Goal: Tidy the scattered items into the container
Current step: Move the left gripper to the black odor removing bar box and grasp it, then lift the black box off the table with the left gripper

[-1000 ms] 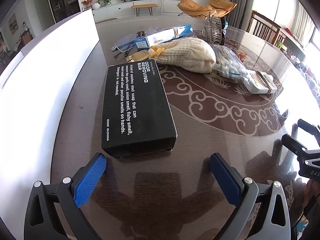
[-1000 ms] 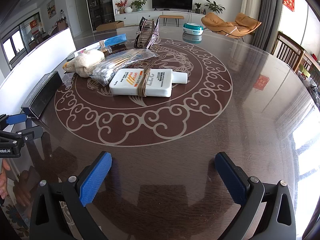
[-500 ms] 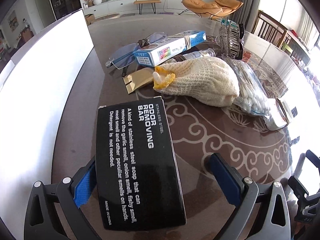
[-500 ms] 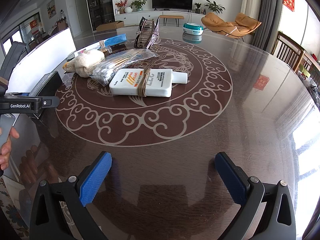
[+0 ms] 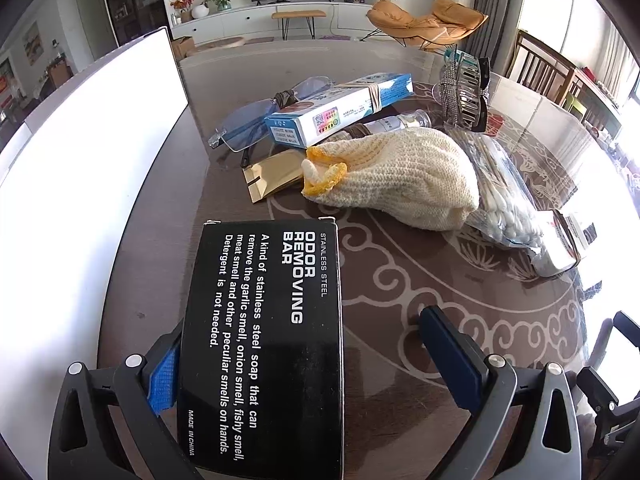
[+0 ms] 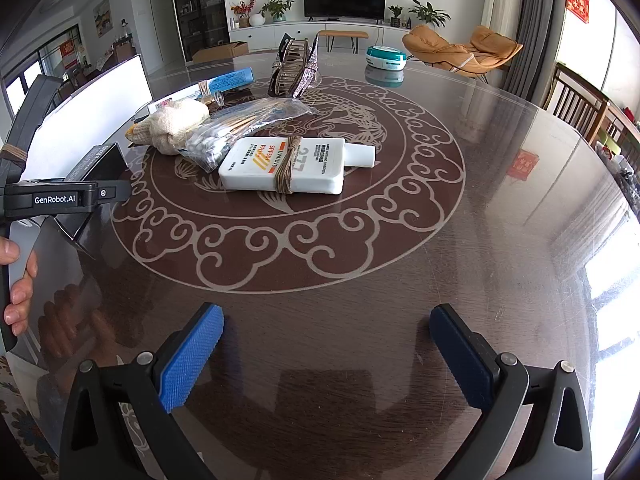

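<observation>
A black "Odor Removing Bar" box [image 5: 264, 344] lies between the fingers of my open left gripper [image 5: 308, 364]; the left pad touches its side, the right pad stands apart. The white container [image 5: 80, 200] is at the left. Beyond the box lie cream knit gloves [image 5: 400, 176], a gold packet [image 5: 272, 176], glasses [image 5: 248, 124], a blue-white box [image 5: 340, 108], a cotton swab bag [image 5: 504, 196] and a white sunscreen bottle [image 6: 288, 164]. My right gripper [image 6: 326, 356] is open and empty over bare table. The left gripper [image 6: 52, 200] and black box [image 6: 100, 168] show at its left.
A glittery hair clip [image 6: 296, 64] and a teal-white round device [image 6: 386, 56] sit farther back on the round patterned table [image 6: 400, 260]. Chairs [image 6: 576, 100] stand at the right edge. The person's hand [image 6: 16, 280] holds the left gripper.
My left gripper has moved forward so the black box now lies between its fingers. The right gripper has not moved.
</observation>
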Tool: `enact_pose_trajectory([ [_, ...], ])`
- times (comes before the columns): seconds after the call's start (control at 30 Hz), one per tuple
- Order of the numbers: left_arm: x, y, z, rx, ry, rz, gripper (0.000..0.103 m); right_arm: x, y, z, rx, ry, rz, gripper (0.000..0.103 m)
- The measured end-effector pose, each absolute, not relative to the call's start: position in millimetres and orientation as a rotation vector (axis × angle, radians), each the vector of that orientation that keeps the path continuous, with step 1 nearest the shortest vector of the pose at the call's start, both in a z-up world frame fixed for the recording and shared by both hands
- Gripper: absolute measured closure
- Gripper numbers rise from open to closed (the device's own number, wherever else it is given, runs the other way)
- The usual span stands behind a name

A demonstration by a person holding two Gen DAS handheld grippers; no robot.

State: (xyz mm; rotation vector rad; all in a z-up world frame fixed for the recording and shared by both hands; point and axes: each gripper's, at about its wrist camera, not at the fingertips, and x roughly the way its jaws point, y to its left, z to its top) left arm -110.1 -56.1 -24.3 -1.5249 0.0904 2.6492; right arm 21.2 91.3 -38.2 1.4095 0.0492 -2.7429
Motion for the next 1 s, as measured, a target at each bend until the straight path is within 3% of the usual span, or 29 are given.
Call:
enact_pose_trajectory([
  [0.1,-106.9,-54.9,-23.7,-1.497,0.098,2.657,0.003,21.3,91.4,-38.1,1.409,0.049,-2.743,0.0],
  [0.27,-101.8,-48.1,-16.4,-1.432,0.131,2.641,0.044,21.4,91.3,-38.1,1.409,0.049,-2.743,0.0],
  [1.0,-47.7,-21.2,-14.4,-1.42,0.148,2.623,0.044,21.6,91.5,-38.0,1.409,0.05,-2.743,0.0],
])
